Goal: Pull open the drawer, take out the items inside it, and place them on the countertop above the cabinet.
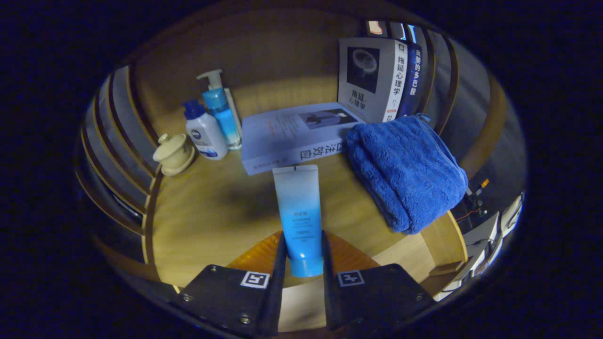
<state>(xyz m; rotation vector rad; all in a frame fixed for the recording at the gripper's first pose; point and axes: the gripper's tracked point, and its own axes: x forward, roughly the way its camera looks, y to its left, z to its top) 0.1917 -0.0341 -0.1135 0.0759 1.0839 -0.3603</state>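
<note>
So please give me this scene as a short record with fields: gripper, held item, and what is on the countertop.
gripper: gripper shut on the tube
held item: blue tube, cap end between the fingers, pointing toward the flat book
surface: wooden countertop
ahead: flat book; upright books behind it
right of tube: folded blue towel
left: two pump bottles, lidded cup

Gripper [300, 263] w/ screws, square tag markers

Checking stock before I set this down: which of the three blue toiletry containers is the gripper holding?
The blue tube, gripped between the gripper fingers. The pump bottle and the white bottle with blue cap stand upright far beyond, beside the lidded cup.
</note>
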